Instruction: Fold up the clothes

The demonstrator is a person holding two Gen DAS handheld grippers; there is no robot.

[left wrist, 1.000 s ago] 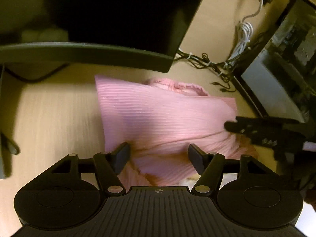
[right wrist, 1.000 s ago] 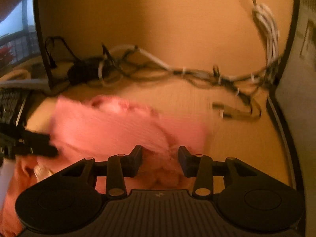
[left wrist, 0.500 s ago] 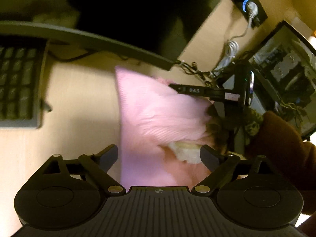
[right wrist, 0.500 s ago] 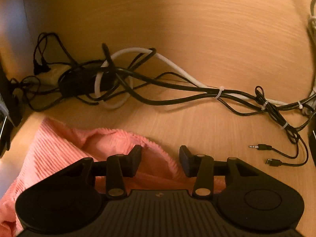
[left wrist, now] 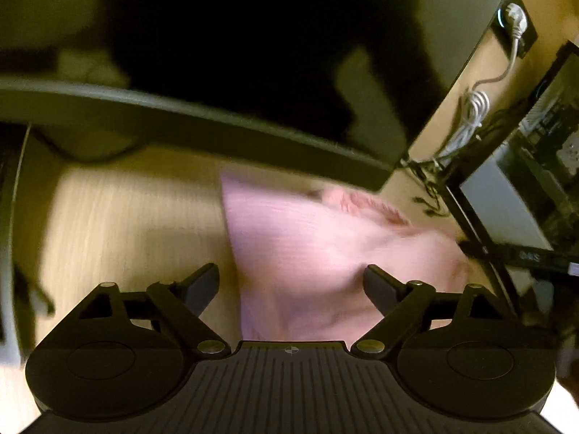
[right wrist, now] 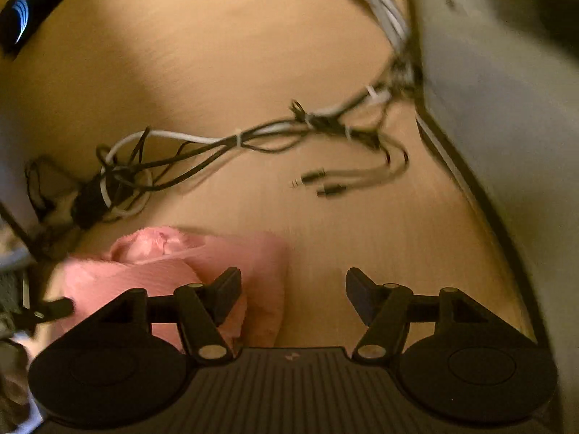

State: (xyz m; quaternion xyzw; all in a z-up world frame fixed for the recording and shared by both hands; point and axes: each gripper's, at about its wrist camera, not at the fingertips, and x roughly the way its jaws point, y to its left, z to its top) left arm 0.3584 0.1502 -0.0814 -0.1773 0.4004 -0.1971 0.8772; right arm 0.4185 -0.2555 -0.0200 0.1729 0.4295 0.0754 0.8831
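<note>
My left hand-held gripper [left wrist: 291, 284] hangs released over the pink garment [left wrist: 318, 249] on the worktop [left wrist: 126, 217]. My right hand-held gripper [right wrist: 293, 291] is released too, the garment at its left finger.

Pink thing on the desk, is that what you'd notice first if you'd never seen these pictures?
Yes: the pink ribbed garment stands out, lying bunched on the pale wooden desk, just ahead of the open left gripper. Next comes the tangle of black and white cables spread across the desk beyond the open right gripper. A big dark monitor looms above the garment in the left wrist view.
</note>
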